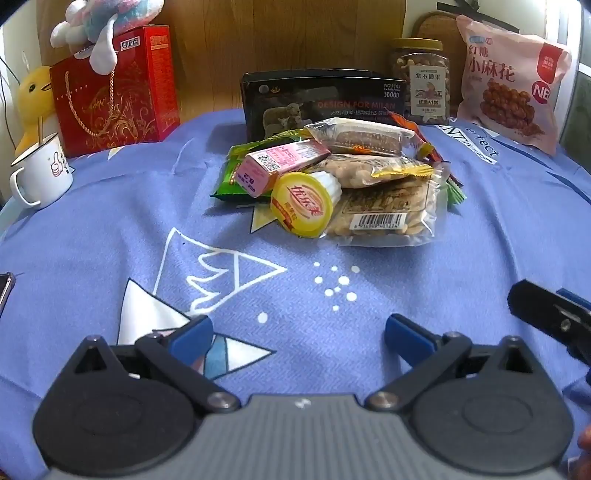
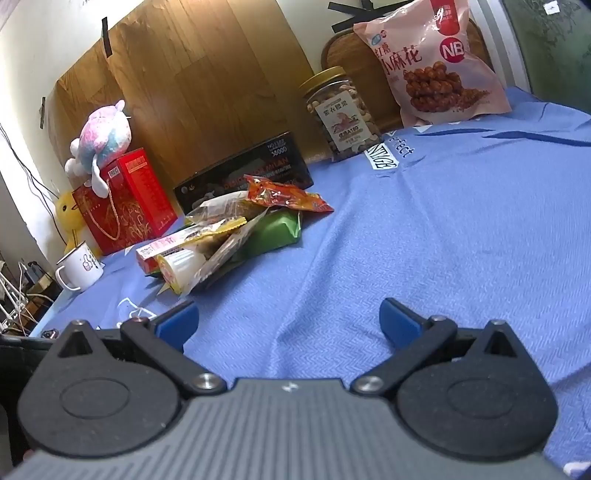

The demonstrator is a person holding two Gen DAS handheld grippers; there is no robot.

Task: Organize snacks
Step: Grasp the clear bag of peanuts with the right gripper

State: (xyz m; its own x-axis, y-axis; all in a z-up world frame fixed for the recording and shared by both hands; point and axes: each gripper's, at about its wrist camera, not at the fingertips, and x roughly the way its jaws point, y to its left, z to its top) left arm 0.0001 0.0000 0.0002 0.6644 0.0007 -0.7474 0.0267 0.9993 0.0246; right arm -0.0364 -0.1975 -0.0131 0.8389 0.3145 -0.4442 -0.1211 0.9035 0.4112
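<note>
A heap of snacks lies on the blue cloth in front of a black box. On the heap are a yellow-lidded cup, a pink carton, a clear peanut bag, a green packet and a wrapped cake. My left gripper hovers open over bare cloth, short of the heap. My right gripper is open too, with the heap's cup and red packet ahead to its left. Part of the right gripper shows at the left wrist view's right edge.
Along the back stand a red gift bag with a plush toy on it, a nut jar and a large pink snack bag. A white mug and a yellow duck sit far left.
</note>
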